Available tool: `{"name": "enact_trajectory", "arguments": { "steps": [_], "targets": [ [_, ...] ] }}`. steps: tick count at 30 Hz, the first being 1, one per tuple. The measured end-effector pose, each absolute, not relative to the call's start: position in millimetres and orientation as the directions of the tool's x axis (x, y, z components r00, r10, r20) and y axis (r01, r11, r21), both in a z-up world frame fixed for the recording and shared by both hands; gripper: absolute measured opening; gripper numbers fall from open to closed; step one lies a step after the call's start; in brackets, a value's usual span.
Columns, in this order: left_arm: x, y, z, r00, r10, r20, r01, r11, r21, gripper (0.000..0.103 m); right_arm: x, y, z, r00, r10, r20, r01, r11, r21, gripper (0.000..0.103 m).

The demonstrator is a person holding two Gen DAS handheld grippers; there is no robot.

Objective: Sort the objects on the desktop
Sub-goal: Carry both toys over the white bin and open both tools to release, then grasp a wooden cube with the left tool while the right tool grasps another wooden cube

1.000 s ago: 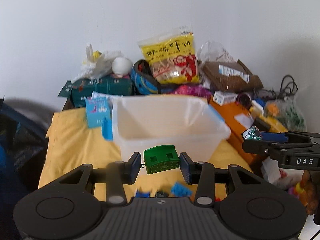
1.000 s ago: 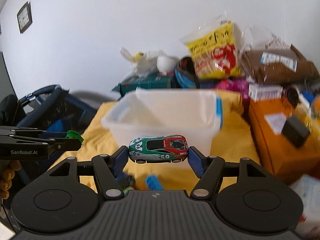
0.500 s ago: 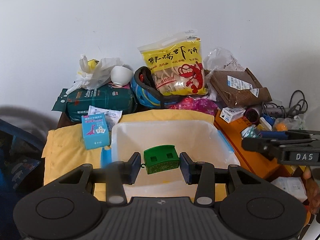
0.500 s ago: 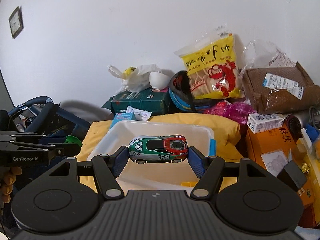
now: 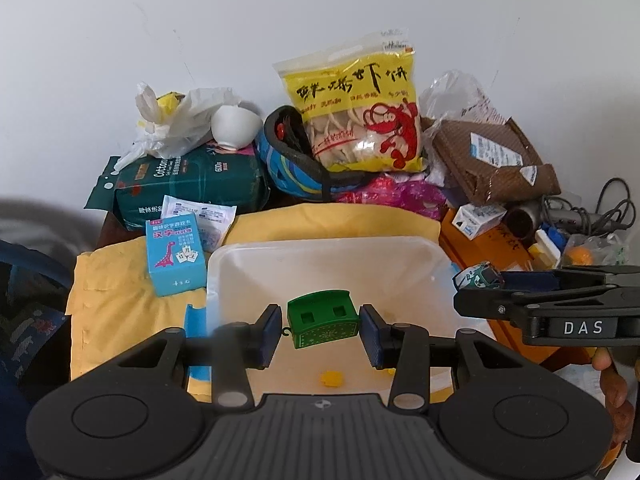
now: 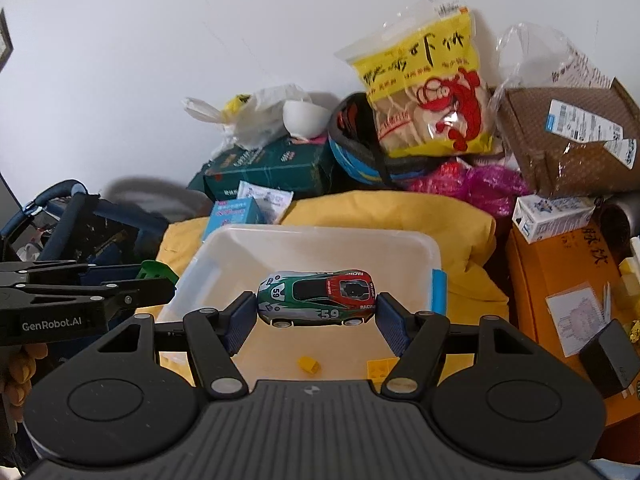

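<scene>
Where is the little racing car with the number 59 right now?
The green, white and red toy racing car is clamped in the right gripper, held above the clear plastic bin on the yellow cloth.

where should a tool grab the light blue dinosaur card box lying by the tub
Take the light blue dinosaur card box across its two long side faces, coming down from above. It lies flat on the yellow cloth with its printed face up, so those sides are flat and parallel. Its right edge sits close to the white plastic tub and paper packets overlap its far end, so grip nearer the front.
</scene>
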State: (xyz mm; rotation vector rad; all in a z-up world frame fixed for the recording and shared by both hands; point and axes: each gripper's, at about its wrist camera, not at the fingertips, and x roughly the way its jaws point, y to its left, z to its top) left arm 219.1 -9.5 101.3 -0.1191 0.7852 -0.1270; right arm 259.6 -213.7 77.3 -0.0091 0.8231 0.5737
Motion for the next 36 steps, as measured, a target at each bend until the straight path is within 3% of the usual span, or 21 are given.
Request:
{"name": "enact_trajectory", "arguments": {
  "steps": [4, 9, 19, 26, 36],
  "targets": [
    [230.9, -10.0, 97.0, 0.680, -0.157, -0.716, 0.069, 0.986, -0.150, 0.046, 269.2, -208.0, 73.2, 0.527, 0.460, -0.715, -0.484, 0.854, 0.192, 0.068],
    [240.4, -6.7, 90.3, 0.674, -0.122, -0.728, 0.033, 0.990, -0.135, 0.056, 279.1, -204.2, 65.0, 0.520, 0.433, -0.737, -0.474, 0.863, 0.172, 0.074],
    [180.0, 2.9, 82.4, 0.757, -0.108, -0.645, 0.085, 0.994, -0.066, 0.058, 243.9, -221.4, 62.6, 0.549, 0.483, -0.682, -0.498, 0.845, 0.197, 0.076],
    [87.0, 6.5, 27.3, 0.768, -0.078, -0.635, 0.078, 0.997, -0.028, 0.059, 151.8, -239.8, 12.6, 0.554, 0.479, -0.681, -0.570, 0.814, 0.109, 0.079],
    [29.4, -0.9, -67.2, 0.660, -0.045, -0.750, 0.074, 0.997, 0.006, 0.059, 72.3, -229.7, -71.8, 0.475, 0.425, -0.771, -0.570, 0.816, 0.099, 0.077]
  ]
}}
